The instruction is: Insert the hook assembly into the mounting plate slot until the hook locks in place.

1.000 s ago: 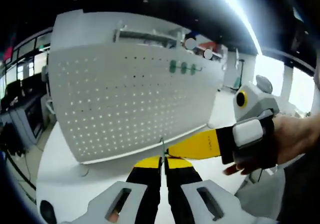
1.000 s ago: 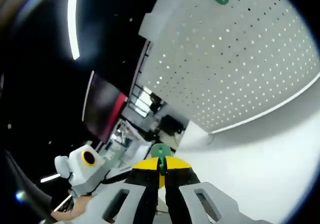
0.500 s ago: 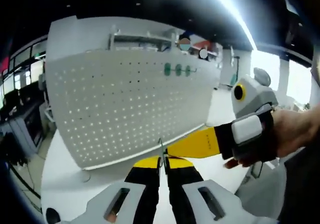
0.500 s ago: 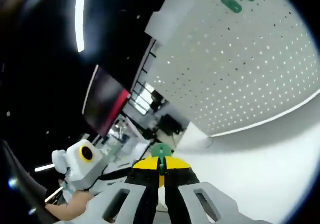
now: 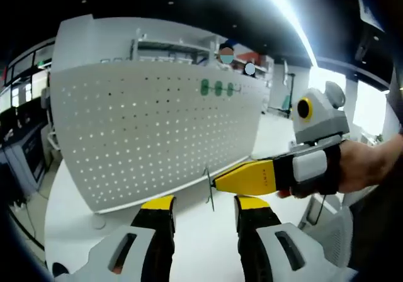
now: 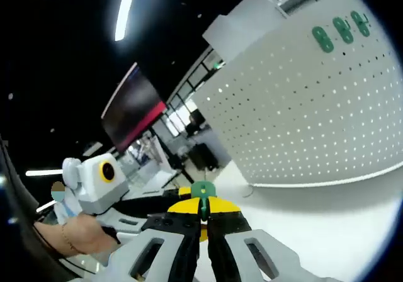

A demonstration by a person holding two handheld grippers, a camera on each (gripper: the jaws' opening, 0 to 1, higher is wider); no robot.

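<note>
The hook assembly [image 6: 203,191] is clamped in the closed right tongs [image 6: 203,214], ready for insertion; the left tongs [image 5: 204,208] are spread wide, empty; the mounting plate [image 5: 157,131] is stood upright on the worktop [image 5: 195,238], well apart.

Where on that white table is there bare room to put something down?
The white table is bare in front of the pegboard, from its lower edge toward the right tool. It is crowded by the left tool, where the right tool's yellow tip holds a thin metal hook. Three green hooks take the pegboard's top.
</note>
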